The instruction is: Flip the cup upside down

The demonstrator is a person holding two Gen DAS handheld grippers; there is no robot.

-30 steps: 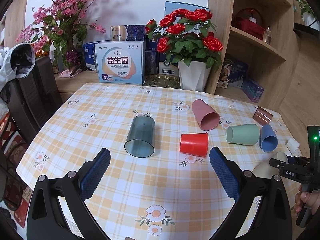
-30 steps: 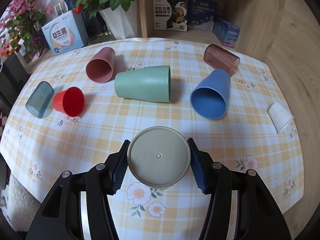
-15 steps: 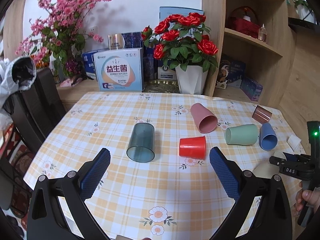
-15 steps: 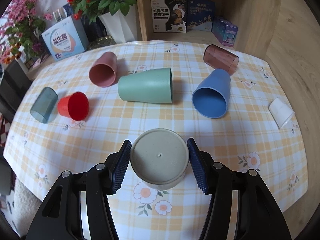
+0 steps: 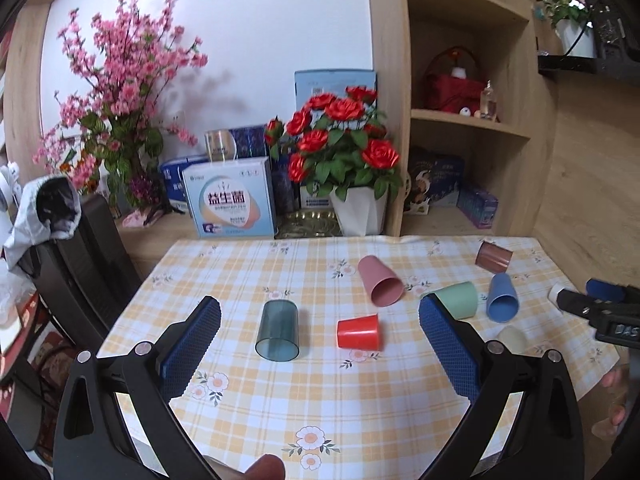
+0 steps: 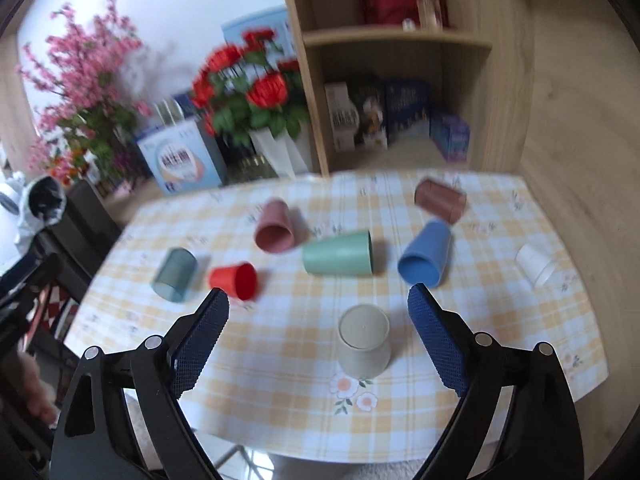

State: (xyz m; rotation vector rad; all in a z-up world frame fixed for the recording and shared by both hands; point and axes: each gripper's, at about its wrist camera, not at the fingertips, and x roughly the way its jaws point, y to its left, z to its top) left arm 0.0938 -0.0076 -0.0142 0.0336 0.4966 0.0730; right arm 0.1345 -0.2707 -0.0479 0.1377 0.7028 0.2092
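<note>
- The beige cup (image 6: 363,344) stands upside down on the checked tablecloth (image 6: 280,380), with its flat bottom up, near the front edge of the table.
- The right gripper (image 6: 318,340) has its jaws spread wide; the cup stands between the two blue pads but touches neither of them.
- In the left wrist view the same beige cup (image 5: 512,339) shows only partly, behind the gripper's right finger.
- The left gripper (image 5: 320,344) is also released, with wide jaws and nothing between them, above the near part of the table.
- The other cups all lie on their sides, farther back on the cloth.
- The grey-blue transparent cup (image 6: 175,275) is at the left, and the red cup (image 6: 234,281) lies just beside it.
- The pink cup (image 6: 275,232) and the green cup (image 6: 338,259) are in the middle, close together.
- The blue cup (image 6: 425,258) lies to the right of the green one, and the brown cup (image 6: 440,201) is behind it.
- The white cup (image 6: 535,265) lies apart, near the right edge of the table.
- Behind the table a white pot with red roses (image 5: 340,152) stands next to a wooden shelf (image 5: 464,120).
- The right wrist view is blurred in its far part.
</note>
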